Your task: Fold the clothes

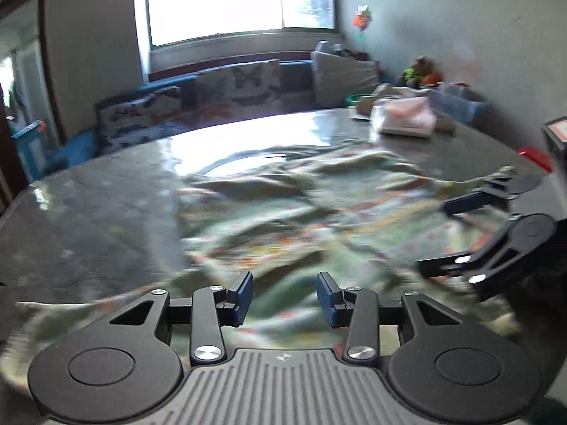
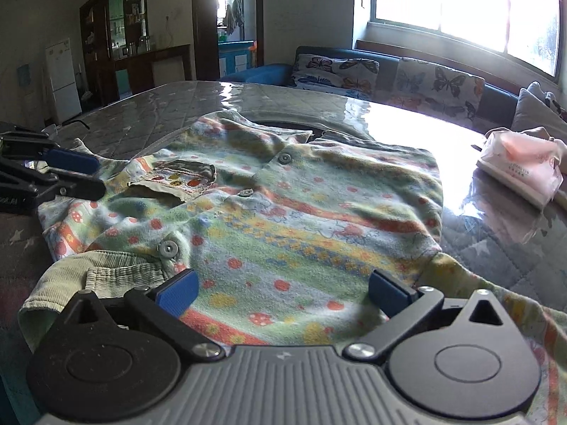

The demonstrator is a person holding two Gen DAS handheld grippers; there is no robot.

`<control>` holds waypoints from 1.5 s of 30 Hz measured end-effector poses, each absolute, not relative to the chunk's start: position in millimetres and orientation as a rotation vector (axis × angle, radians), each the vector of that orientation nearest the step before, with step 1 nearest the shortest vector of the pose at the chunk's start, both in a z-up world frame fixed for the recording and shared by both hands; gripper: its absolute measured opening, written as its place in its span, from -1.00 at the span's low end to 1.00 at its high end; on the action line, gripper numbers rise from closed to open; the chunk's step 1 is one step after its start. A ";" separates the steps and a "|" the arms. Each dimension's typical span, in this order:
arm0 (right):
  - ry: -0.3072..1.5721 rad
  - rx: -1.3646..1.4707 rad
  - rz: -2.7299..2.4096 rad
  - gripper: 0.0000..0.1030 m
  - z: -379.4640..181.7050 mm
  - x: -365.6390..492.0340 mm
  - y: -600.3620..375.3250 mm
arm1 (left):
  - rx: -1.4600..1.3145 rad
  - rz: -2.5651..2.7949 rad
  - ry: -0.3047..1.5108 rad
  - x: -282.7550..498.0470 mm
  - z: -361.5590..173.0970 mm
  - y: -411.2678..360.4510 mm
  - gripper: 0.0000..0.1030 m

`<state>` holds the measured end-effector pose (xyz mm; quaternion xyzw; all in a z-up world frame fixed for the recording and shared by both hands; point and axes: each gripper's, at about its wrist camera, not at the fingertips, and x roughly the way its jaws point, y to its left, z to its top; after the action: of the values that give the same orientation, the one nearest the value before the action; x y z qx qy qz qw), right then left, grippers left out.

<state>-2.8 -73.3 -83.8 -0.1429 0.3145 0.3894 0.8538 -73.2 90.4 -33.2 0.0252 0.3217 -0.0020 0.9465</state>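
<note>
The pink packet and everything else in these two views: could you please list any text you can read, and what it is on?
Pink packet: a line of small dark print, too blurred to read.
Left gripper: pale letters on its black body at the picture's left edge, cut off and unreadable.
Shirt: printed patterns only, no words.
Nothing else legible in either view.

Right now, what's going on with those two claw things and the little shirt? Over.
Left gripper open, empty. Right gripper open wide over the hem. Patterned child's shirt spread flat, buttoned, unfolded. Pink tissue pack sits clear of it.
</note>
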 end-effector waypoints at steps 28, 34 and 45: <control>0.664 -0.290 0.818 1.00 -85.1 -3.2 -73.0 | -0.106 0.386 0.679 -118.5 -55.3 225.5 -0.13; 0.665 -0.289 0.818 1.00 -85.2 -3.1 -72.9 | -0.140 0.487 0.665 -126.7 -56.1 258.5 -0.06; 0.671 -0.296 0.813 1.00 -83.6 -3.4 -72.4 | -0.155 0.444 0.676 -118.7 -39.8 240.9 -0.02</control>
<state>-3.4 -72.4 -83.6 -0.1405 0.3189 0.3867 0.8538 -118.7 240.9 -39.8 -0.0755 0.3285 0.2156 0.9165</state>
